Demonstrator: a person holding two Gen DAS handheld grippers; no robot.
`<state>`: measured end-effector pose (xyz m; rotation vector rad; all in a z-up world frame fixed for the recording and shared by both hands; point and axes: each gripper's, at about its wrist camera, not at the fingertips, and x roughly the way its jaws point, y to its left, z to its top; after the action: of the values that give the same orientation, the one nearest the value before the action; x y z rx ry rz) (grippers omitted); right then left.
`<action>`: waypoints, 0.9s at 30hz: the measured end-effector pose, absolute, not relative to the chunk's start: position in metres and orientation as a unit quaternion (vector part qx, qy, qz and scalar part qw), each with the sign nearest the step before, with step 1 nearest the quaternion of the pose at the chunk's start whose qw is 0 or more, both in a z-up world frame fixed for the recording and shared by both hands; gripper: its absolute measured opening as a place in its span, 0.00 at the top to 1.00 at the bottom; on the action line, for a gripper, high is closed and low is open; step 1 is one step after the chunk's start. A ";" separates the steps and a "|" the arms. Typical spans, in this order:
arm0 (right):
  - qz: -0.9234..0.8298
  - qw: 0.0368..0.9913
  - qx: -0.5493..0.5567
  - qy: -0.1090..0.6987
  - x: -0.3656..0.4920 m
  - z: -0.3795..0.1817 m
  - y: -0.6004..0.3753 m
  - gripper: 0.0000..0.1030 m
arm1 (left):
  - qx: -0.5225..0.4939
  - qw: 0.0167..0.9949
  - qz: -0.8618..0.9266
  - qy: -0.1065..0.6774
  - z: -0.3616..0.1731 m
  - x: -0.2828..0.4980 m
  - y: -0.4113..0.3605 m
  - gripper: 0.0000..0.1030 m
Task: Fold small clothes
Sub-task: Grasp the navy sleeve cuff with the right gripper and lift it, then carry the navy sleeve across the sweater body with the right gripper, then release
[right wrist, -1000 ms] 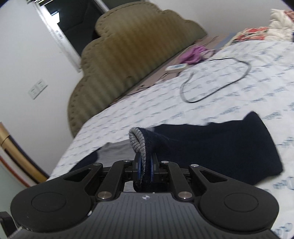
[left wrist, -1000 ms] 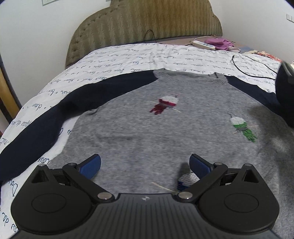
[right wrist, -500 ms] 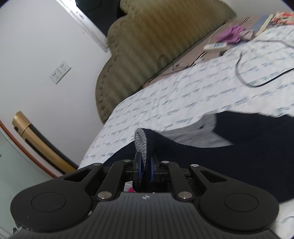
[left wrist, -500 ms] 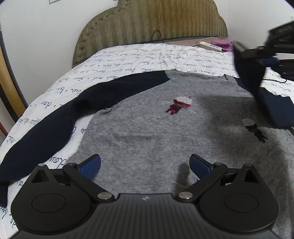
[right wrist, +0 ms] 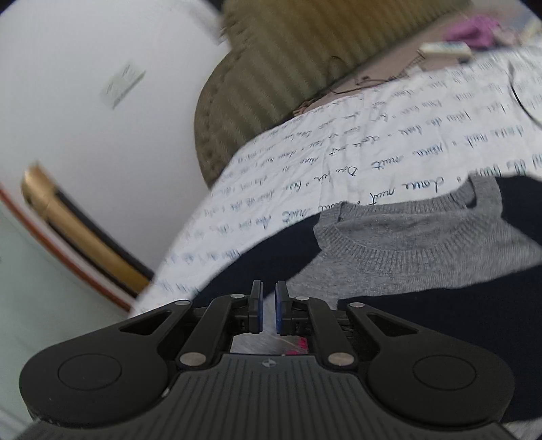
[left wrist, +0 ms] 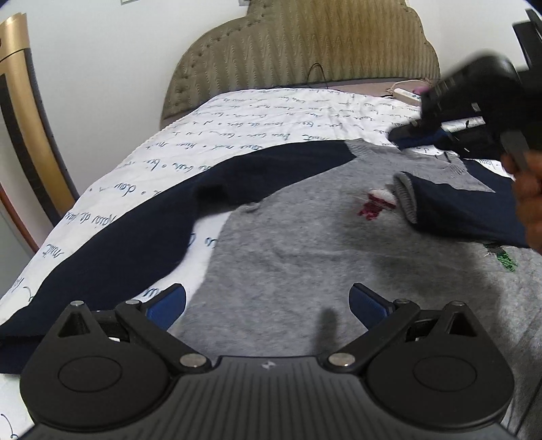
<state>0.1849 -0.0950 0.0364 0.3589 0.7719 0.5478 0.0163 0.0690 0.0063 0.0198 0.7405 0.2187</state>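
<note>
A small grey sweater [left wrist: 305, 257] with navy sleeves lies flat on the bed. Its left sleeve [left wrist: 142, 230] stretches out to the left. Its right sleeve [left wrist: 467, 210] is folded across the chest, and its grey cuff [left wrist: 404, 199] lies beside a red embroidered figure [left wrist: 376, 206]. My left gripper [left wrist: 267, 304] is open and empty, low over the sweater's hem. My right gripper [right wrist: 268, 306] hovers above the chest with its jaws slightly apart and nothing between them; it also shows in the left wrist view [left wrist: 481, 98]. The grey collar [right wrist: 406, 233] lies ahead of it.
The bed has a white sheet with blue script [left wrist: 257, 135] and an olive padded headboard [left wrist: 305, 50]. A white remote [right wrist: 443, 50] and a purple cloth [right wrist: 474, 27] lie near the headboard. A gold-and-black post [left wrist: 20, 111] stands at the left.
My right gripper carried the right sleeve's cuff leftward over the chest, opened and let it go. The sleeve now lies folded on the sweater. My left gripper stayed open and drifted left.
</note>
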 end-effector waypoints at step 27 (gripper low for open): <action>0.217 0.915 -0.259 0.221 0.133 0.011 -0.030 0.92 | -0.027 0.923 0.132 0.360 0.010 0.010 0.098 0.00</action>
<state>0.1332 -0.0302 0.0113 -0.5322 0.4559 0.4464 0.0099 0.0976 0.0097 -0.0546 0.7384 0.2701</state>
